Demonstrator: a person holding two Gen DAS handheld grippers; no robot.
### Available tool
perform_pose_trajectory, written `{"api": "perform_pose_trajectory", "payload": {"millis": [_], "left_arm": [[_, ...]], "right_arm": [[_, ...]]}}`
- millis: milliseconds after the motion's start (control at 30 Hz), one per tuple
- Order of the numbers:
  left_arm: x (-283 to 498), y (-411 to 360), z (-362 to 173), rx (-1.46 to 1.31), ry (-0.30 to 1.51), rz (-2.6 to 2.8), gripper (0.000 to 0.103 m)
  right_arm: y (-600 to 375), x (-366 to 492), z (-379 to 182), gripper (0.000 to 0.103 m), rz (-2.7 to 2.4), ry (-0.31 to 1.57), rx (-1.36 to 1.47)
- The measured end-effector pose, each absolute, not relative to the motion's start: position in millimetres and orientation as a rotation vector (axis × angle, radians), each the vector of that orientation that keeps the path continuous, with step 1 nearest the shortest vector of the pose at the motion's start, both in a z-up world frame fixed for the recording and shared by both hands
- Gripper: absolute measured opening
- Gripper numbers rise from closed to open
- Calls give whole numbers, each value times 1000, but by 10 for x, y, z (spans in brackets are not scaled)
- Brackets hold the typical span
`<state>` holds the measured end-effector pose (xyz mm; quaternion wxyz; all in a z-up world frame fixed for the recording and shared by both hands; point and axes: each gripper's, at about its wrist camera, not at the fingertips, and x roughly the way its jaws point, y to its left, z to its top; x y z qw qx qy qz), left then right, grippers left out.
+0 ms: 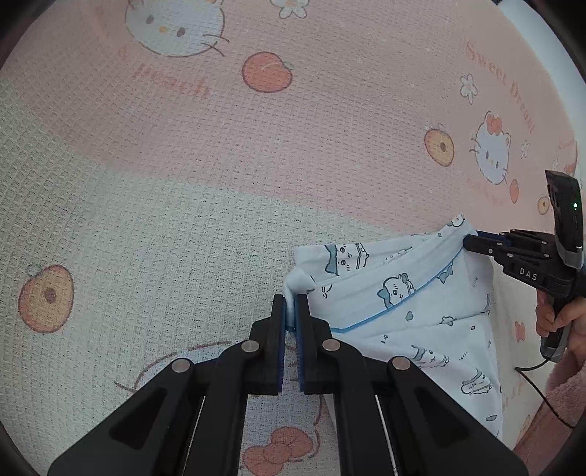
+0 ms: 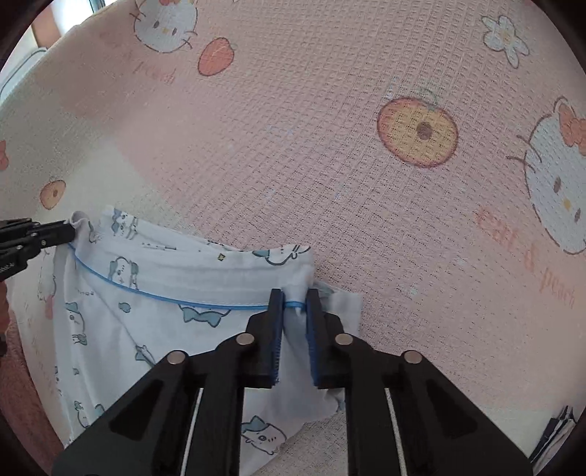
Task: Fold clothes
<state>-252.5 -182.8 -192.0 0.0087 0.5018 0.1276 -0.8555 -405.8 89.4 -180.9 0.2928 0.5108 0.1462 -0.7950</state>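
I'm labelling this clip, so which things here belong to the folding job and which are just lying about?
Part of the job:
- light blue printed garment
- left gripper, shut on one corner
- right gripper, shut on the other corner

Just lying about:
- cartoon-print bedspread
- black cable

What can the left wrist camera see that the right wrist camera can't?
Only the left wrist view shows the person's hand on the right gripper's handle, and its cable. Only the right wrist view shows a white flower print and something dark at the bottom-right edge. Both show the blue cartoon garment pinched by both grippers over the pink blanket.
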Motion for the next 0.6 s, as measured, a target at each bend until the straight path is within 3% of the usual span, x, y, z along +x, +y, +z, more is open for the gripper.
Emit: {"api": "perform_pose_trajectory", "payload": {"millis": [267, 467, 600], "left_arm": [[-2666, -1726, -1789, 1543, 362, -2716, 5], [-2926, -1710, -2043, 1674, 292, -2596, 6], [-2850, -1785, -2029, 1629, 373, -2605, 20]], "right_arm": [[1377, -3901, -1524, 9, -2229, 206, 1285], [1464, -4112, -1825, 9, -2243, 168, 1482], [1556, -4258, -2003, 21, -2194, 16, 1605]]}}
